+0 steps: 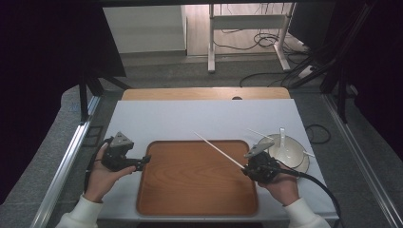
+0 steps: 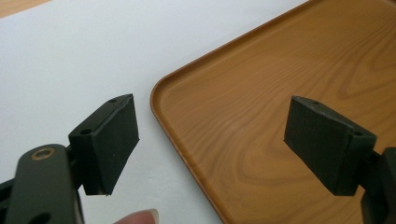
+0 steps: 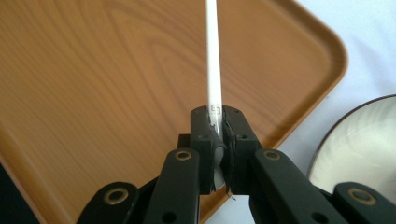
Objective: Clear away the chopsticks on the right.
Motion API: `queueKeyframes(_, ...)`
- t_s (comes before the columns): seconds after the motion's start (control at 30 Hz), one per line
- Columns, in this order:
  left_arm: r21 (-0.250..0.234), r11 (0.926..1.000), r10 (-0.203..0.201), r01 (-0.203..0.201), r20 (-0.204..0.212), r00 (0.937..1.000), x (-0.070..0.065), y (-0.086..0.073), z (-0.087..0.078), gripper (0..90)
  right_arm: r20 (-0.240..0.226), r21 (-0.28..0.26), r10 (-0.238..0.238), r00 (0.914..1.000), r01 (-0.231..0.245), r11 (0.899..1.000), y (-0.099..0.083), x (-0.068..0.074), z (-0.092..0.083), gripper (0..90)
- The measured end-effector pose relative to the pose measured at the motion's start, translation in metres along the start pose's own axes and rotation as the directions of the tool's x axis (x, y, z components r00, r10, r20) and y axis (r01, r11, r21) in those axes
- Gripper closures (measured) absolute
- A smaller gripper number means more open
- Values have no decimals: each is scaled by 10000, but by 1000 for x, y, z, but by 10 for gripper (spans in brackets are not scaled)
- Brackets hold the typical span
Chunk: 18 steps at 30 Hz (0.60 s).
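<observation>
So here's where we're at: the right gripper is clamped tight on one white chopstick, pinching it near its butt end, and the stick slants out over the tray's right half toward its far edge. Up close in the right gripper view the jaws are squeezed on the stick with wood grain underneath, so we'd say the pickup is done and the set-down on the tray is what's left. The tray itself has nothing lying on it.

Our left gripper is parked at the tray's left edge near the far-left corner, jaws spread wide with nothing between them; in the left gripper view that rounded corner sits right between the pads.

Further back, off the tray's far-right corner, there's a white bowl with a spoon standing in it and another chopstick poking out toward the left. We'd guess that one goes next.

Hard to tell: whether the held stick's tip is touching the tray or still in the air, and what else is in the bowl, since the right gripper covers its near side.
</observation>
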<state>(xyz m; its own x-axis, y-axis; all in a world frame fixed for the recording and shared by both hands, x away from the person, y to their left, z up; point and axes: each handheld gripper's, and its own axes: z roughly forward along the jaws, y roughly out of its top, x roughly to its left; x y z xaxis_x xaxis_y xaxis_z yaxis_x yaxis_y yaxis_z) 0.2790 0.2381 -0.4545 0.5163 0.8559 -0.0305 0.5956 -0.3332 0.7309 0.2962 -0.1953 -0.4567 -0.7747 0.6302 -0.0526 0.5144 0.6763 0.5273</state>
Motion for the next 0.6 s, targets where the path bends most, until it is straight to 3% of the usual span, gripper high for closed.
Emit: queueKeyframes(0.6,-5,10000,7,-7,6,10000,-1,0,0,171,-209,1065,-239,9995,260,9940,-12,14,17,844)
